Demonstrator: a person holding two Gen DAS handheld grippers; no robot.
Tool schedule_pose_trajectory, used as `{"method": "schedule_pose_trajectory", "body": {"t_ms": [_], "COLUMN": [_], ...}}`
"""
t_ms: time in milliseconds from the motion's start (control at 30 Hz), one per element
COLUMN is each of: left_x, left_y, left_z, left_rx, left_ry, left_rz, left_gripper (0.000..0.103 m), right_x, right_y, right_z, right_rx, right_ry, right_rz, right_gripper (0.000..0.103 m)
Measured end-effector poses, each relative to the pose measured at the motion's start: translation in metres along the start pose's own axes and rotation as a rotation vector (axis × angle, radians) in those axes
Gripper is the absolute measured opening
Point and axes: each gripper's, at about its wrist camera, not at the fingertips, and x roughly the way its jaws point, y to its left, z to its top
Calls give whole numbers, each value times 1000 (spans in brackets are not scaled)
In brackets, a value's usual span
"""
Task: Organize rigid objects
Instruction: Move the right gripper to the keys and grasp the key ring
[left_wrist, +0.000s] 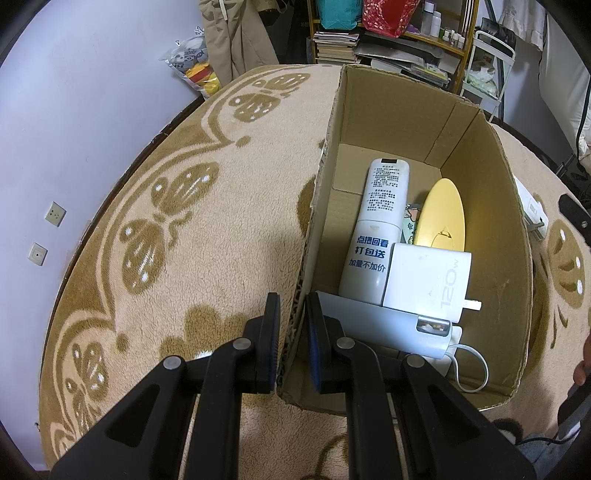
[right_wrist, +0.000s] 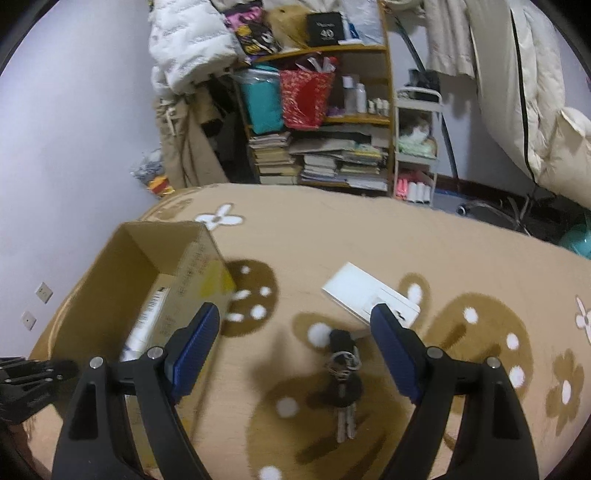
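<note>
The left gripper (left_wrist: 292, 325) pinches the cardboard box (left_wrist: 424, 110) wall — inside lie a white charger (left_wrist: 424, 280) marked "120W" and a white bottle (left_wrist: 376, 229). The right gripper (right_wrist: 295, 343) stands spread above the keys (right_wrist: 345, 384).

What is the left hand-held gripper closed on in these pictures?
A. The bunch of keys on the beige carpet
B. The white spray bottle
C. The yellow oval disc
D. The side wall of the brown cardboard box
D: in the left wrist view, the left hand-held gripper has one pad on each side of the near wall of the brown cardboard box, pinching its corrugated edge.
</note>
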Motion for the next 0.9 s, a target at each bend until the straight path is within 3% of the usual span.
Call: {"method": "schedule_pose_trajectory", "body": {"t_ms": [600, 667, 733, 900], "left_x": [3, 3, 3, 4], "left_y": [1, 1, 1, 2], "left_z": [0, 0, 0, 0], "left_rx": [4, 6, 6, 7], "left_ry": [4, 4, 4, 4], "left_rz": [8, 11, 11, 11], "left_gripper": [13, 13, 13, 14], "right_x": [65, 70, 77, 85], "right_y": [-36, -38, -42, -39], "right_z": [-36, -39, -41, -50], "right_rx": [78, 82, 102, 78], "right_ry": [158, 171, 204, 231], "right_rz": [-75, -59, -37, -54], "right_gripper": [87, 72, 64, 60]}}
